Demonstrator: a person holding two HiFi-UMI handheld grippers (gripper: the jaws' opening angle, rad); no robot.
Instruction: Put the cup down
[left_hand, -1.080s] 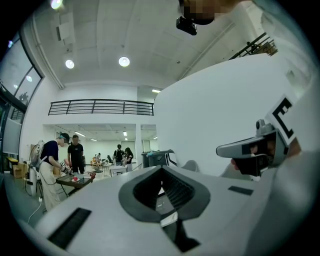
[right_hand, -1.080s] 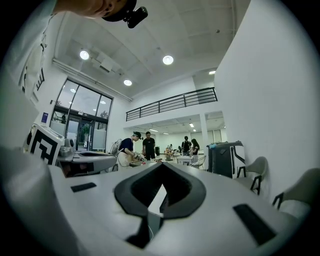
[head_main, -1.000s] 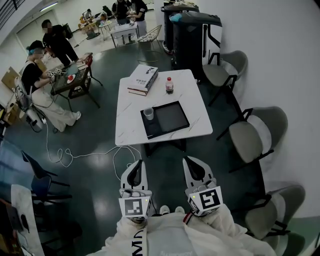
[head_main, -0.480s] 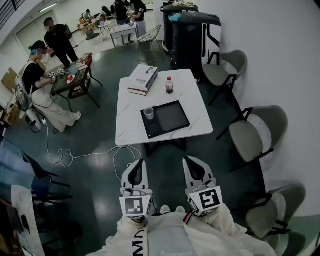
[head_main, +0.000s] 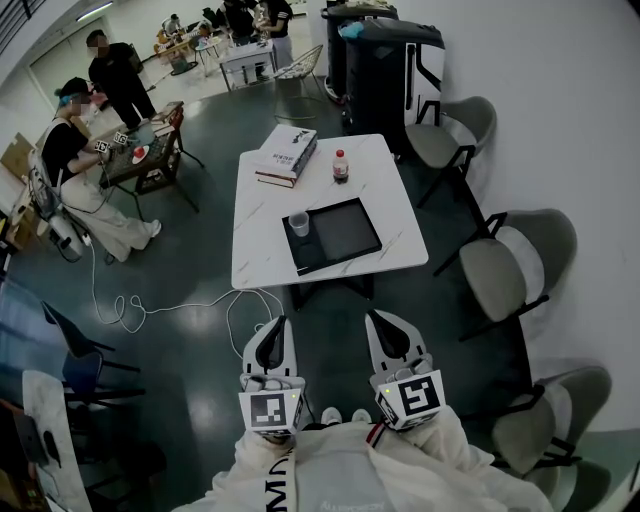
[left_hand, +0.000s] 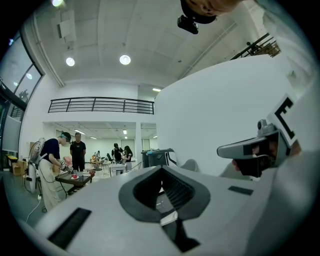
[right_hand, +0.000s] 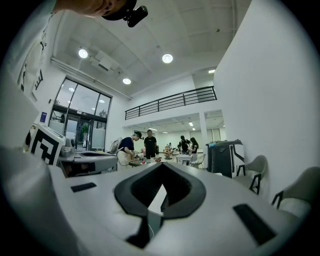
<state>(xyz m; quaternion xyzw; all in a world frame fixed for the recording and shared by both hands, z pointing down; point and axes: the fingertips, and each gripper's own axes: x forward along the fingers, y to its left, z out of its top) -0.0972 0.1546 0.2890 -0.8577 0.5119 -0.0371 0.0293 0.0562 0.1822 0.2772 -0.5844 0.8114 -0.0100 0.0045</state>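
nothing has moved: left gripper (head_main: 277, 324) and right gripper (head_main: 373, 320) stay shut, empty. cup (head_main: 298, 224) already stands on the tray (head_main: 345, 238), so the task looks done.

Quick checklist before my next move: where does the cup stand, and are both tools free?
1. The cup stands upright on the tray, near its left edge: ok.
2. The left tool has its jaws together with nothing between them: ok.
3. The right tool has its jaws together with nothing between them: ok.
4. Both tools are held short of the table, close to the body: ok.
5. The bottle and the book stand apart from the cup, at the table's far end: ok.
6. Whether the cup holds liquid: cannot tell.
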